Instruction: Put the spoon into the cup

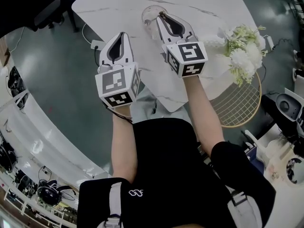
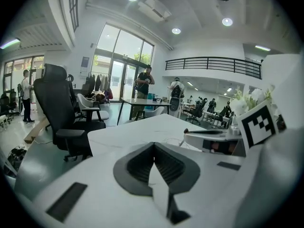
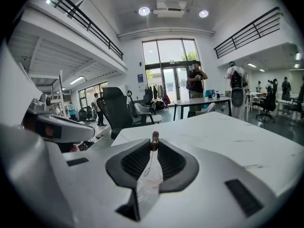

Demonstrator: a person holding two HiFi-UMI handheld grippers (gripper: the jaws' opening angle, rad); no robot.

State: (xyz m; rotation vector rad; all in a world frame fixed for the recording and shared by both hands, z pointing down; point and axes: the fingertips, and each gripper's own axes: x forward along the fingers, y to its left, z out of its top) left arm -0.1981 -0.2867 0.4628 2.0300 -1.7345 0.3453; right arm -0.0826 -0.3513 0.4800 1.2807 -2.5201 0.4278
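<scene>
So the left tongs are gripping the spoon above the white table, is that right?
Not quite. The right tongs grip the spoon, as the right gripper view shows; the left tongs are shut with nothing between them. The table is indeed white.

The table [image 1: 209, 13] was white with thin grey lines. The left gripper [image 1: 122, 35] and the right gripper [image 1: 161, 16] were white with dark grey pads, and they had black and white squares on their near ends. The cup [image 1: 147, 19] at the far side was clear. The spoon [image 3: 154, 140] had a brown tip. The flowers [image 1: 242, 51] on the right were white and green. The floor [image 1: 57, 80] was dark grey-green.
</scene>
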